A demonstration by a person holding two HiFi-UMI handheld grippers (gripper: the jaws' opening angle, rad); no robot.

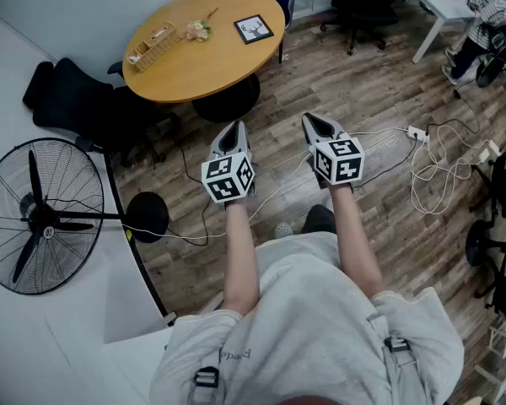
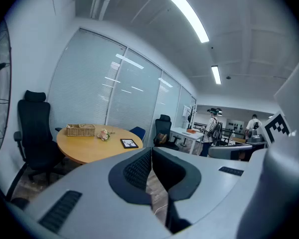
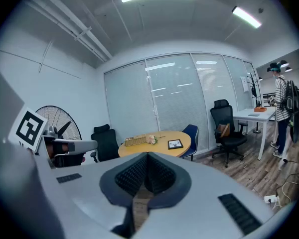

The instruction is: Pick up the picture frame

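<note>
Black-rimmed picture frame, flat on the round wooden table's far edge

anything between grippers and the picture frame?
Nothing visible blocks it. Left gripper and right gripper hang over the floor short of the table; the picture frame lies flat near its right edge, basket and flowers off to the left.

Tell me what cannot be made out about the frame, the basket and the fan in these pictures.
Frame: its picture is too small to read in every view.
Basket: contents unclear, too small in the head view, hidden by its wall in both gripper views.
Fan: cut off by the left edge in the left gripper view.
</note>
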